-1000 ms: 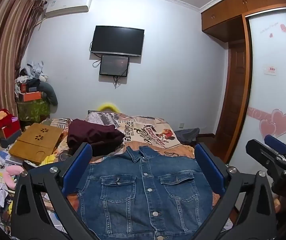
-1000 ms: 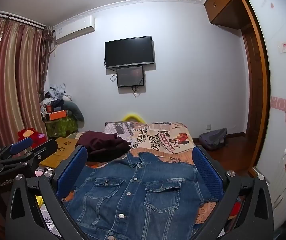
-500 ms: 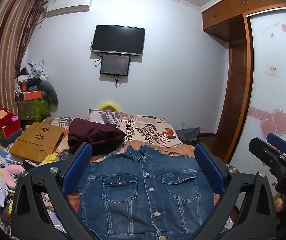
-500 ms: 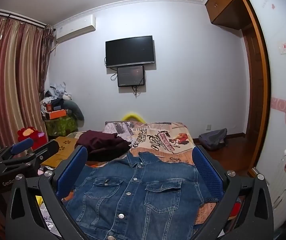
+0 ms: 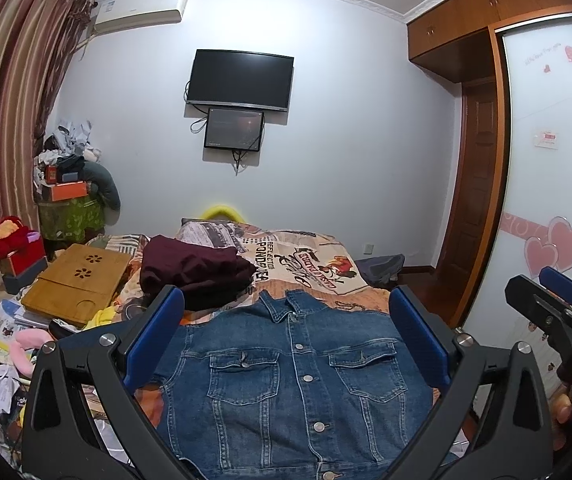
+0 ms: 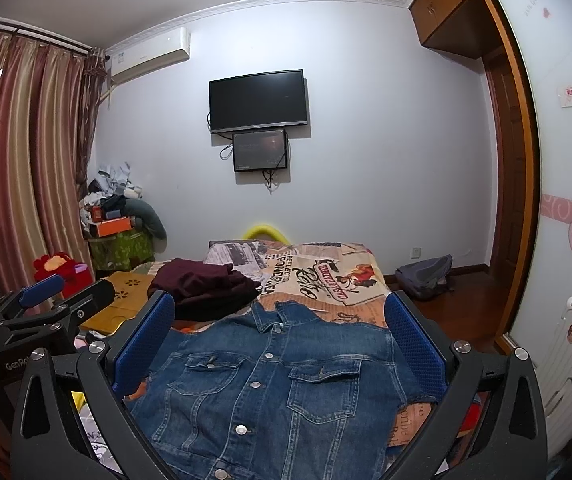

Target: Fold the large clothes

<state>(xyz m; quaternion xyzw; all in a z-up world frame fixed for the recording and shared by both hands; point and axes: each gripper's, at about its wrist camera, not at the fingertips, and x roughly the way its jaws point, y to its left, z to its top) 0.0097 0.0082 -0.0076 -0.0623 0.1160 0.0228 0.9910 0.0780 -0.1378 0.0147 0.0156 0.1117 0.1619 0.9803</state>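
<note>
A blue denim jacket point(image 5: 297, 376) lies flat and front-up on the bed, collar away from me; it also shows in the right wrist view point(image 6: 278, 380). My left gripper point(image 5: 286, 320) is open and empty, held above the jacket's chest. My right gripper point(image 6: 282, 320) is open and empty too, above the jacket. Each gripper shows at the edge of the other's view: the right gripper point(image 5: 557, 300) at the right, the left gripper point(image 6: 58, 296) at the left.
A folded dark maroon garment point(image 5: 194, 272) lies on the patterned bedspread point(image 5: 309, 264) beyond the collar. A wooden lap tray point(image 5: 78, 280) and clutter sit at the left. A wardrobe point(image 5: 545, 160) stands at the right. A grey bag point(image 6: 425, 276) lies on the floor.
Both grippers have stayed open and nearly still above the jacket. The views have shifted only slightly.
</note>
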